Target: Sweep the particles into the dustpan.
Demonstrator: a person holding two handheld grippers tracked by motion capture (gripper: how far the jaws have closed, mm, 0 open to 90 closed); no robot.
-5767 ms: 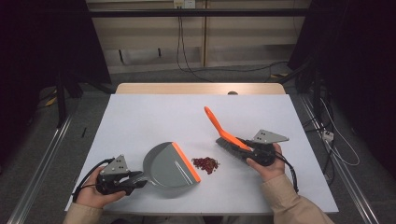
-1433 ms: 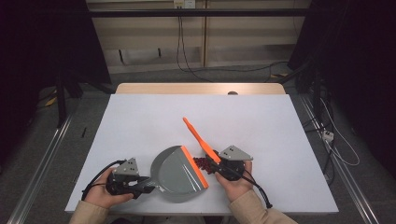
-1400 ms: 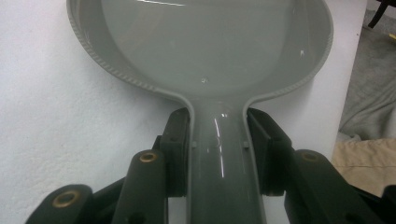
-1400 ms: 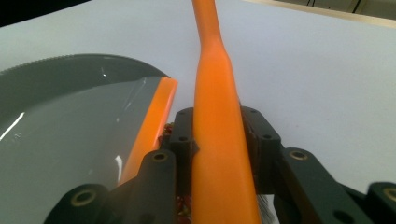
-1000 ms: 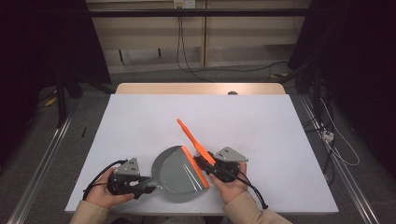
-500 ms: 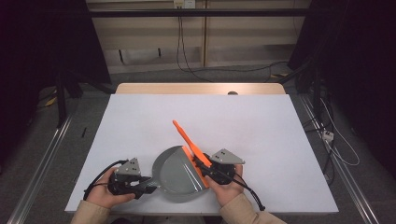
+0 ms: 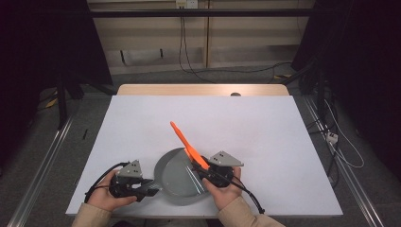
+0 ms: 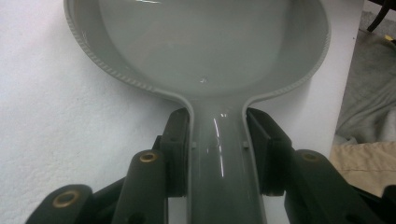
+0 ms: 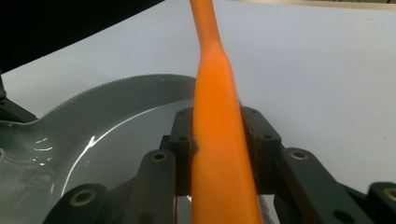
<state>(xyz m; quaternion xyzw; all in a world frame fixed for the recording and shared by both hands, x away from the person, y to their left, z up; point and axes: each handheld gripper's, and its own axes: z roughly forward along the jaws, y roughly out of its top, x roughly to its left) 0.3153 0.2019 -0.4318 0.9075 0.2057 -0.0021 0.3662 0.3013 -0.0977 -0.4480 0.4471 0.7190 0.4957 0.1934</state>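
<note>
From the high view, a grey dustpan (image 7: 178,177) lies flat on the white table (image 7: 246,123), near its front edge, at about 6 o'clock of the tabletop. The left gripper (image 7: 142,188) sits just at 9 o'clock of the pan, its jaws clamped on the pan's short handle, with the person's left hand (image 7: 106,196) wrapped around the gripper body. The right gripper (image 7: 203,171) is at the pan's 3 o'clock rim, held by the right hand (image 7: 226,191). It grips an orange brush (image 7: 187,146), whose handle slants up and away toward 11 o'clock, above the pan's far edge.

In the left gripper view, the two black jaws press on either side of the dustpan's handle (image 8: 218,163). The pan's bowl (image 8: 201,42) spreads toward 12 o'clock, resting on the table, whose edge runs at 3 o'clock.

In the right gripper view, the jaws close narrowly on the orange brush (image 9: 222,154), pads touching both its sides. The handle runs to 12 o'clock. The dustpan (image 9: 107,126) lies at 9 o'clock, partly under the jaws; dark bristles show just behind the right-hand pad.
</note>
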